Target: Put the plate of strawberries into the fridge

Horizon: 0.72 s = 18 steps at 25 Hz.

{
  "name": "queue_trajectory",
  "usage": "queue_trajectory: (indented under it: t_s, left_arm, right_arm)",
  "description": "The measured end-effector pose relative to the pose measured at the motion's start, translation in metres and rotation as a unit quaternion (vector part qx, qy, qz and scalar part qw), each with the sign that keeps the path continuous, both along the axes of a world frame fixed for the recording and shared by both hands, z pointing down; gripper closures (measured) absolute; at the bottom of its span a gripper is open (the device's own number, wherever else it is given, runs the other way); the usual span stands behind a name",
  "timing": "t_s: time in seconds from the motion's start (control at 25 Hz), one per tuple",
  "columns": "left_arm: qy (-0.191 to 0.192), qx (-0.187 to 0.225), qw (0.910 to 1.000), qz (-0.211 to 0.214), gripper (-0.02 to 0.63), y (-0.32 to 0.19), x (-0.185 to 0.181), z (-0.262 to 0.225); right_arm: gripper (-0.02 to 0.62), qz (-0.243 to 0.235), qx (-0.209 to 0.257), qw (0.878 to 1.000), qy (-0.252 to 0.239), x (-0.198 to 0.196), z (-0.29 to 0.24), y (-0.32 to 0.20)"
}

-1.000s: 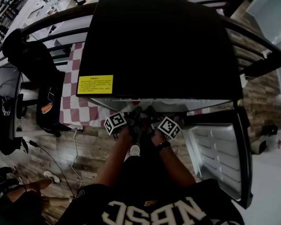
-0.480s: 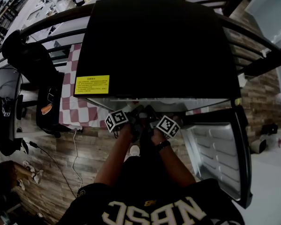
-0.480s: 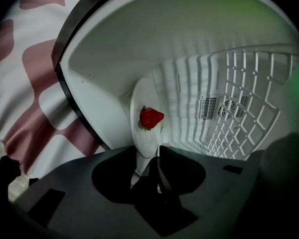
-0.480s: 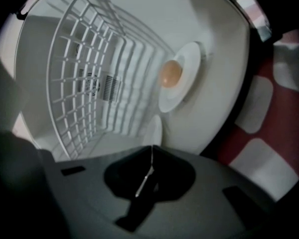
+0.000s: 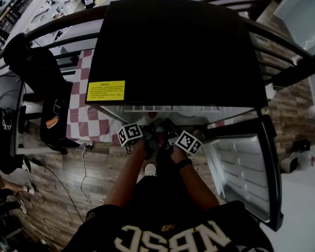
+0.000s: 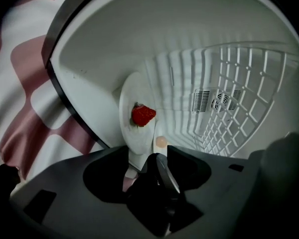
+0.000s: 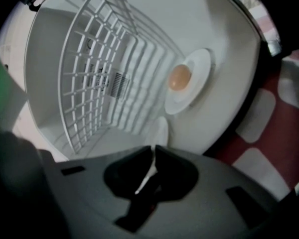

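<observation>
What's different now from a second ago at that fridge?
The left gripper has just been opening its jaws around the rim of the strawberry plate. Unchanged: the right gripper stays shut on that rim, both at the open fridge.

Your left gripper (image 6: 142,156) has just been opening its jaws. The rim of the plate (image 6: 134,133) now stands between them with the pads no longer pressing on it. From your head, a little more of the inside of the fridge (image 5: 173,51) shows below its black top than a second ago: a strip of white wire shelf (image 5: 168,109) has come into sight there. Down at the lower left, the bystander (image 5: 5,185), whose leg stretched across the wooden floor (image 5: 94,167) a second ago, has moved off toward the left edge.
</observation>
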<state>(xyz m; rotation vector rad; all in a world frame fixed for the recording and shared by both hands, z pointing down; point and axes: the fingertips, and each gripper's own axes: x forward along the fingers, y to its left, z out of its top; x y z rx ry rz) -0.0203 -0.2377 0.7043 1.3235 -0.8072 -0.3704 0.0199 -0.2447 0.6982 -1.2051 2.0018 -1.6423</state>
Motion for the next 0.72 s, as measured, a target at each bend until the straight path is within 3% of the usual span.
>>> queue_trajectory:
  t_s: [0.4,0.72]
  left_arm:
    - [0.02,-0.003,0.9998,-0.002,0.235,0.0,0.002,-0.01]
    - [0.017,-0.019,0.9997,-0.002,0.232,0.013,0.0,-0.006]
  right_arm:
    - [0.572,0.013,0.021,1.0,-0.001,0.006,-0.009,0.006]
    - [0.572,0.017,0.031,0.999,0.009,0.012,-0.013,0.013]
